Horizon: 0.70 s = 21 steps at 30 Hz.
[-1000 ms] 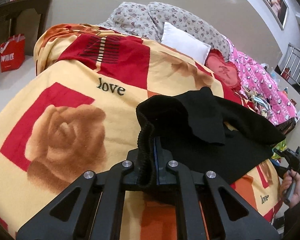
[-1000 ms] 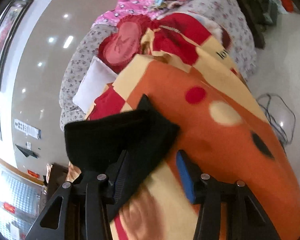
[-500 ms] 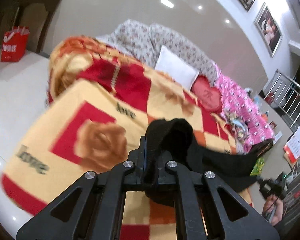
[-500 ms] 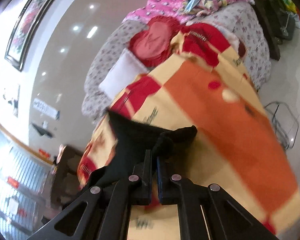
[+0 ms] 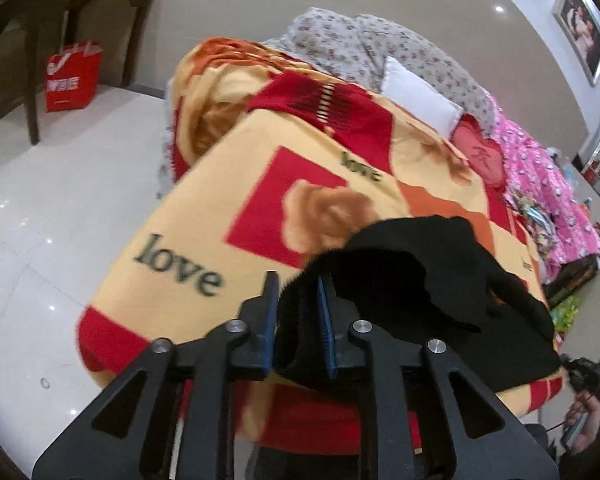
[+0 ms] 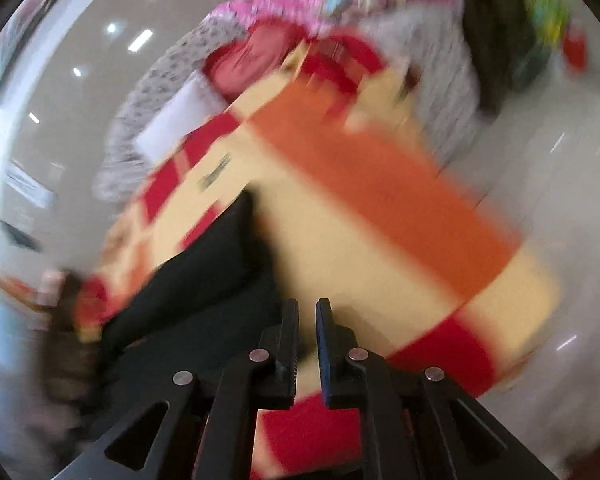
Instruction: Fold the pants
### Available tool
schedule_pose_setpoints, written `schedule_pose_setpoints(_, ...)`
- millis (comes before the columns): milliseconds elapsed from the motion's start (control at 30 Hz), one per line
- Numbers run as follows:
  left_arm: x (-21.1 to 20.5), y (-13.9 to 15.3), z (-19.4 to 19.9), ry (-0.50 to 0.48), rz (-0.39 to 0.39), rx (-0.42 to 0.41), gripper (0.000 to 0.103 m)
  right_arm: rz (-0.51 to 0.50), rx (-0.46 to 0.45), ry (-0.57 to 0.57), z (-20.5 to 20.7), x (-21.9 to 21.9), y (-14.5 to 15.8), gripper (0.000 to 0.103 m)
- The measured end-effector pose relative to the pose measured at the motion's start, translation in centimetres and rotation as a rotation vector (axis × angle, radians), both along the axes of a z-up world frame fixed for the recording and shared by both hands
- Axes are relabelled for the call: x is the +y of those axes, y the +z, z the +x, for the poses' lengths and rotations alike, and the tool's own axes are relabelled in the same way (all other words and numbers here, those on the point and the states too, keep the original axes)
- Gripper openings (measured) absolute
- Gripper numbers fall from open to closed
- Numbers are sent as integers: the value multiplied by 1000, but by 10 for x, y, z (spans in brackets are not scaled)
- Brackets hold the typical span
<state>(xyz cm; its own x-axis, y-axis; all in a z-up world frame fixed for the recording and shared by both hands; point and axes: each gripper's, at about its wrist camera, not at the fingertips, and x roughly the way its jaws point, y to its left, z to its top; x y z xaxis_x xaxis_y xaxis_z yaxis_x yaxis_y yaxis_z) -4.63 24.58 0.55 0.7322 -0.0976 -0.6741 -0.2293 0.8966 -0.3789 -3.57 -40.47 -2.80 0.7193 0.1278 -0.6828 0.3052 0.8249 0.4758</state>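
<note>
Black pants [image 5: 420,264] lie bunched on a yellow, red and orange "love" blanket [image 5: 204,240] near the bed's front edge. My left gripper [image 5: 297,277] has the ribbed black hem between its blue pads; its jaws are opening, with the cloth still filling the gap. In the blurred right wrist view, my right gripper [image 6: 307,301] shows a narrow gap with only the blanket [image 6: 380,208] behind it. Its jaws are opening, and the pants [image 6: 204,280] lie just to its left. The right gripper [image 5: 588,376] and a hand show at the left wrist view's lower right.
Floral pillows [image 5: 360,44], a white pillow [image 5: 416,96], a red heart cushion [image 5: 480,156] and pink bedding [image 5: 548,184] fill the bed's far end. A dark wooden table [image 5: 60,8] and a red bag [image 5: 73,76] stand on the tiled floor [image 5: 60,200] at left.
Both grippers pulled back toward the bed's near edge, dragging the pants. The right gripper closed on the cloth, then let it slip out. The left jaws have parted slightly around the hem.
</note>
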Motion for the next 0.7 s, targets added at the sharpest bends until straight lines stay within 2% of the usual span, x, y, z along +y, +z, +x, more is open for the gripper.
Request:
schedule_pose_setpoints(33, 2, 2, -1, 15, 18, 1, 18, -64, -17, -22, 4, 1, 11, 8)
schedule_pose_setpoints(67, 4, 5, -2, 30, 42, -4, 18, -81, -47, -20, 10, 2, 19, 8)
schedule_pose_setpoints(133, 7, 14, -6, 69, 101, -30, 18, -95, -96, 33, 33, 8, 33, 23)
schedule_pose_setpoints(167, 7, 21, -10, 100, 143, -56, 18, -89, -96, 91, 54, 11, 35, 42)
schedule_pose_setpoints(200, 6, 27, -13, 113, 170, -83, 18, -58, -75, 146, 73, 13, 32, 47)
schedule_pose_setpoints(233, 4, 32, -15, 106, 185, -106, 18, -31, -49, 182, 88, 13, 29, 47)
schedule_pose_setpoints(267, -1, 38, -15, 72, 192, -130, 24, 9, -18, 217, 108, 14, 23, 47)
schedule_pose_setpoints(300, -9, 42, -13, 6, 195, -150, 29, 38, 10, 245, 121, 15, 19, 47)
schedule_pose_setpoints(333, -17, 44, -11, -68, 197, -162, 38, 62, 58, 264, 140, 14, 12, 47)
schedule_pose_setpoints(400, -34, 46, -8, -196, 213, -189, 45, 47, 96, 235, 155, 11, 6, 47)
schedule_pose_setpoints(467, -62, 43, -2, -362, 264, -198, 60, 73, 141, 237, 168, 7, -6, 47)
schedule_pose_setpoints(500, -73, 40, 1, -418, 291, -193, 60, 93, 118, 248, 170, 5, -6, 47)
schedule_pose_setpoints(600, -110, 30, 17, -539, 380, -172, 60, 146, 132, 283, 178, 8, -9, 47)
schedule_pose_setpoints(700, -145, 19, 31, -627, 482, -137, 60, 143, 142, 317, 182, 11, -8, 47)
